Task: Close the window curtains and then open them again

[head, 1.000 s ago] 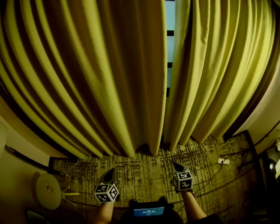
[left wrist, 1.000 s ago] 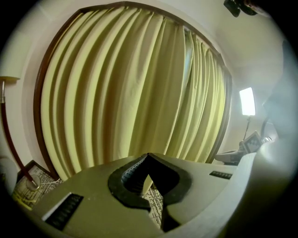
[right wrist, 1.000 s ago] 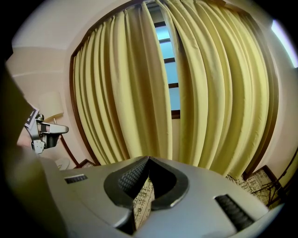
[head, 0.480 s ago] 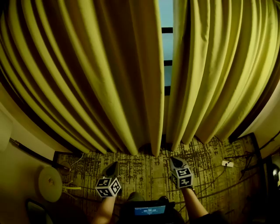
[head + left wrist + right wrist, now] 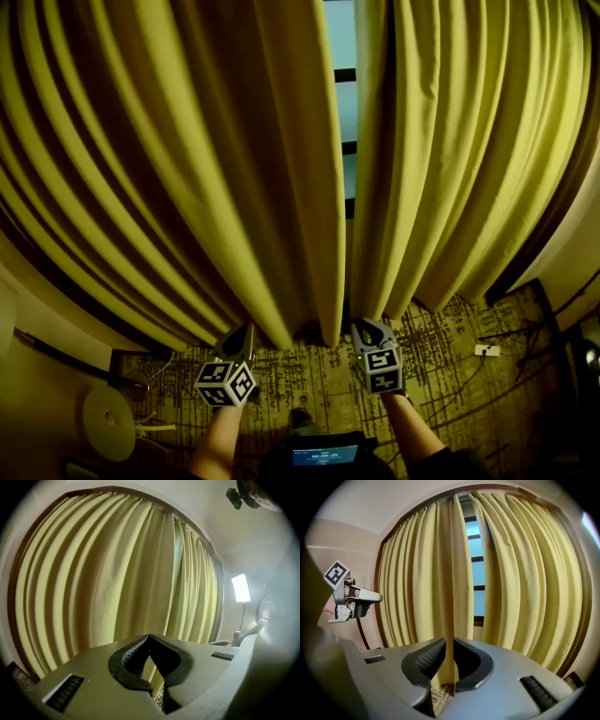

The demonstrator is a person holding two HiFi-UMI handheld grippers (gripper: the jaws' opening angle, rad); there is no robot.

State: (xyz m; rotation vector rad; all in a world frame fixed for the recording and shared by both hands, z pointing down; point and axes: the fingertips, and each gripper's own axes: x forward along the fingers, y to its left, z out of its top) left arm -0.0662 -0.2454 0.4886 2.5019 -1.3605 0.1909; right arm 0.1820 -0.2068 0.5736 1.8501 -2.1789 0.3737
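Yellow curtains, nearly drawn; two hand-held grippers at the hems.
The window (image 5: 342,56) is seen only as a narrow strip of glass crossed by dark bars. The left curtain (image 5: 187,169) is hung to its left and the right curtain (image 5: 450,150) to its right. Their inner edges are parted along the strip and nearly met below it, above the patterned carpet (image 5: 450,347). The left gripper (image 5: 247,330) is held below and left of the strip, jaws closed tip to tip on nothing. The right gripper (image 5: 364,328) is held just below the strip. Its jaws have just been opening to a thin slot; nothing is pressed between the pads, and the left curtain's edge is seen beyond.
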